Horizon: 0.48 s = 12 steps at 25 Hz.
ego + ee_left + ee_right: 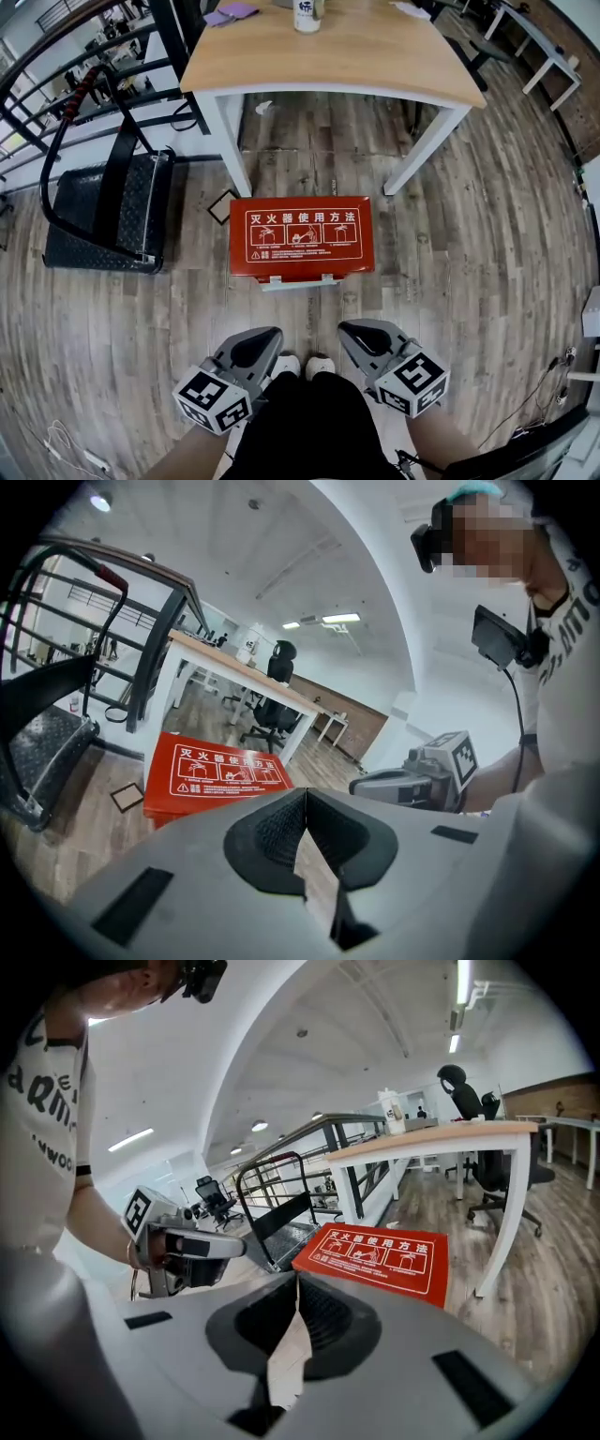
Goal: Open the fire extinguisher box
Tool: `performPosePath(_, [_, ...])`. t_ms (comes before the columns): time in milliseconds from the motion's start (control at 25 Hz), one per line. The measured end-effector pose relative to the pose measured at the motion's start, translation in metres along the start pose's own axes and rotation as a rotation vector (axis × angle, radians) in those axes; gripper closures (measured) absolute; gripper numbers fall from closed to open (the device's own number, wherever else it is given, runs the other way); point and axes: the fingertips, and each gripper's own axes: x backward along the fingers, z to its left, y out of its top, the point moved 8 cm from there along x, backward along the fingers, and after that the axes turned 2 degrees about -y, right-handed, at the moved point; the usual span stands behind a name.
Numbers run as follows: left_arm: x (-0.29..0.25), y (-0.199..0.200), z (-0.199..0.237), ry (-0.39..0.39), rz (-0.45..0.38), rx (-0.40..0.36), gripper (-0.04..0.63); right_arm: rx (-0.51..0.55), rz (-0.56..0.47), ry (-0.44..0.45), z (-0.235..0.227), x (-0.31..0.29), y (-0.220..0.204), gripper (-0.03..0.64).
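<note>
Left gripper (270, 336) and right gripper (348, 330), closed and empty, face the flat red rectangular box (301, 237).

Bright, even ceiling light; strong fisheye bending and dark corners throughout.

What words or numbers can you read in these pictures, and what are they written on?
"灭火器使用方法": white heading on the lid of the red fire extinguisher box.
Small white print under the three little drawings on that lid: too small to read.
Label on the white container on the table: too blurred to read.
Letters on the person's shirt: cut off, no whole word readable.
</note>
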Motion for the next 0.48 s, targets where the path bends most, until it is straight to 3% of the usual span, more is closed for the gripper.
performPosePath(200, [-0.021, -0.032, 0.022, -0.005, -0.043, 0.017, 0.588, -0.103, -0.036, 0.018, -0.028, -0.034, -0.033, 0.603])
performPosePath(480, [-0.048, -0.082, 0.066, 0.009, -0.087, 0.044, 0.588, -0.128, -0.037, 0.023, -0.060, -0.079, -0.087, 0.603])
